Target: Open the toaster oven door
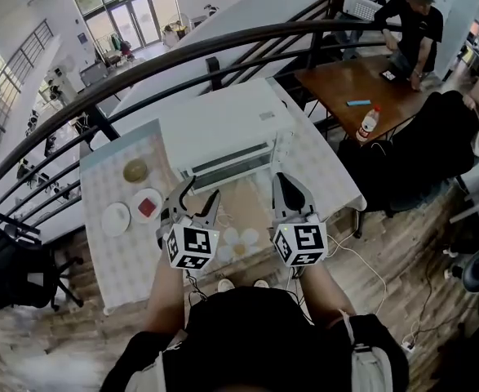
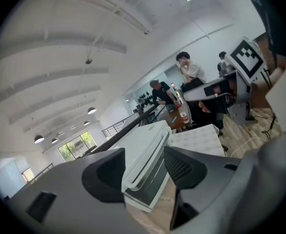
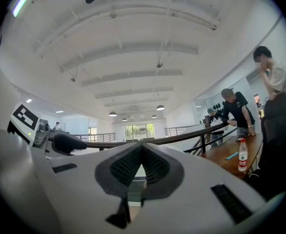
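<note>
A white toaster oven (image 1: 223, 129) stands on a table with a checked cloth (image 1: 329, 178), and its door and long handle (image 1: 227, 158) face me with the door closed. My left gripper (image 1: 197, 196) hovers just in front of the door's left part. In the left gripper view the oven (image 2: 143, 155) shows through the gap of the left gripper (image 2: 145, 172), whose jaws are open and touch nothing. My right gripper (image 1: 291, 182) is held before the oven's right end. In the right gripper view its ribbed pads meet at the tip, so the right gripper (image 3: 141, 162) is shut and empty.
Three small dishes (image 1: 135, 170) (image 1: 147, 204) (image 1: 115, 217) lie on the cloth left of the oven. A dark railing (image 1: 223, 43) curves behind the table. To the right, a wooden table (image 1: 345, 84) carries a bottle (image 1: 368, 123), with people beside it.
</note>
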